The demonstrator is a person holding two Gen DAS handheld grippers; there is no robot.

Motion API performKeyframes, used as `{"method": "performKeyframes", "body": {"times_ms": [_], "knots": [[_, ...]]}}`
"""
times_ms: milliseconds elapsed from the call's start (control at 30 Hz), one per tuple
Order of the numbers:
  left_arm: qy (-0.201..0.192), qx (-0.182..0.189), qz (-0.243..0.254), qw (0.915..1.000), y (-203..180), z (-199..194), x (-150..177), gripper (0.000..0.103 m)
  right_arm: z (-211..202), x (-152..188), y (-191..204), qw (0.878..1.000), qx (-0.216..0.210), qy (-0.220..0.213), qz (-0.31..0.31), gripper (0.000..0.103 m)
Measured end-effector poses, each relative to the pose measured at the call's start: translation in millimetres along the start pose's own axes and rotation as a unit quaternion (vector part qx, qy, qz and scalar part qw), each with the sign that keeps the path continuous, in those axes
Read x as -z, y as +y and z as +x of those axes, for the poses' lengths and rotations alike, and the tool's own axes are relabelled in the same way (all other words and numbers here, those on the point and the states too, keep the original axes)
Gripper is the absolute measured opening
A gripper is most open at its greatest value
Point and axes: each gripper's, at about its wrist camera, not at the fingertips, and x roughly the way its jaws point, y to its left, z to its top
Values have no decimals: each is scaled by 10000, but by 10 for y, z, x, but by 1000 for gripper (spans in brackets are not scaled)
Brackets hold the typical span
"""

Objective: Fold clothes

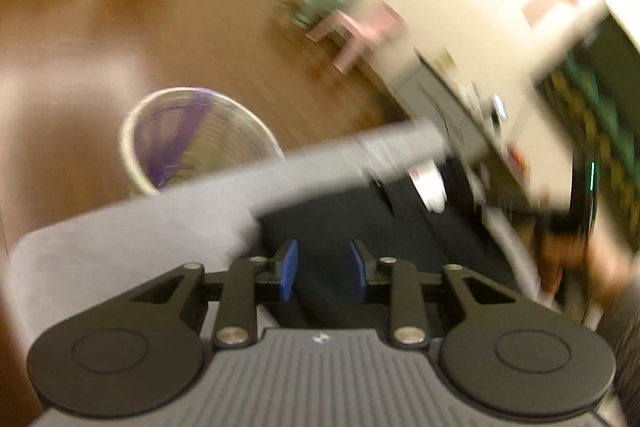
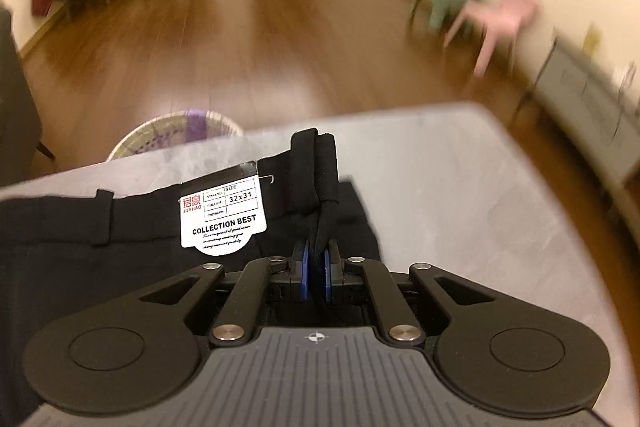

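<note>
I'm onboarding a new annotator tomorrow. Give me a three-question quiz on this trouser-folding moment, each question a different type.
1. True or false: the right gripper is shut on the black trousers.
2. Multiple choice: the left gripper is A) shut on the trousers, B) open above dark cloth, C) out of view.
3. Fill in: the size printed on the white tag is ____.

Key: 1 true; 2 B; 3 32x31.
</note>
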Motion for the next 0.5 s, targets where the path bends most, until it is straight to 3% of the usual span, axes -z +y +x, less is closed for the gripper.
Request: {"method": "performKeyframes", "body": {"times_ms": [67,100,133,300,500], "knots": [[-57,-32,-602,9982,222,-32,-79,28,114,-49,-59,9995,201,171,180,33],[-84,-41,-799,9968,294,-46,-101,28,172,-73,-89,9989,301,257,270,61],[-114,-46,-958,9953,350,-61,-118,28,229,-97,-119,9980,401,343,360,68],[-333,-5,-1389,9898,460,-133,-158,30,-233,-41,507,9995,-183,118,240,68],[-160,154,-1535,9879,553,-170,-178,32,-839,39,1311,9952,-955,-196,56,65]]}}
